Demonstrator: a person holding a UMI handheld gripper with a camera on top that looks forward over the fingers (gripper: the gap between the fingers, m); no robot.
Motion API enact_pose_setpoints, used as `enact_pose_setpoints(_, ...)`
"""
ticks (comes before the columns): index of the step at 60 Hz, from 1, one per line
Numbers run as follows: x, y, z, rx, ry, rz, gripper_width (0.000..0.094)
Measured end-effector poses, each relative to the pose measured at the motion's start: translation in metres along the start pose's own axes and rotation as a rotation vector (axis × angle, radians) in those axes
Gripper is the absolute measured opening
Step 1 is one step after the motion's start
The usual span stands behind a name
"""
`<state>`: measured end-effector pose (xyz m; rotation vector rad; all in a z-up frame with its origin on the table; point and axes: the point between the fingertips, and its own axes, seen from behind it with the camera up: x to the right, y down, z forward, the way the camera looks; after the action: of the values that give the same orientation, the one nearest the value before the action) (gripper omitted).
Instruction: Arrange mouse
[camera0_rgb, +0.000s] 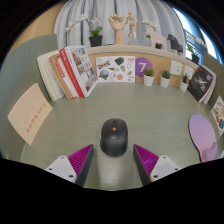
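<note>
Black mouse just ahead of the gripper, in line with the gap, long side pointing near to far. Fingers spread wide, pinching nothing. Straight push forward likely enough to reach it.

One character is legible: a white numeral "7" on a purple card standing at the far side of the table. Print on the other cards and booklets is unreadable.
</note>
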<state>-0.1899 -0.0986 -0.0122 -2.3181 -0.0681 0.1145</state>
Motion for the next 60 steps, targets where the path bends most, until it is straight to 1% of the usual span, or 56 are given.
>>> enact_pose_setpoints(2,0.000,-0.006,0.009,-0.006,0.005,0.004,0.0787)
enact_pose_setpoints(12,0.006,-0.031,0.038,-0.024,0.044,0.002,0.0729)
enact_pose_setpoints(14,0.008,-0.033,0.041,-0.030,0.053,0.000,0.0686)
enact_pose_setpoints(16,0.012,-0.034,0.043,-0.041,0.069,-0.007,0.0609)
enact_pose_setpoints(19,0.011,-0.035,0.045,-0.054,0.061,-0.004,0.0516)
enact_pose_setpoints(21,0.011,-0.035,0.045,-0.068,0.060,-0.003,0.0519)
enact_pose_setpoints(24,0.012,-0.035,0.046,-0.083,0.061,0.000,0.0496)
enact_pose_setpoints(34,0.013,-0.035,0.048,-0.128,0.051,0.002,0.0352)
enact_pose_setpoints(41,0.015,-0.037,0.046,-0.166,0.027,0.001,0.0351)
enact_pose_setpoints(44,0.015,-0.043,0.041,-0.164,0.004,-0.008,0.0350)
enact_pose_setpoints(46,0.018,-0.053,0.034,-0.145,-0.008,-0.012,0.0352)
enact_pose_setpoints(52,0.044,-0.097,0.000,-0.048,-0.024,-0.032,0.0352)
enact_pose_setpoints(60,0.117,-0.160,-0.063,0.093,0.017,-0.056,0.0352)
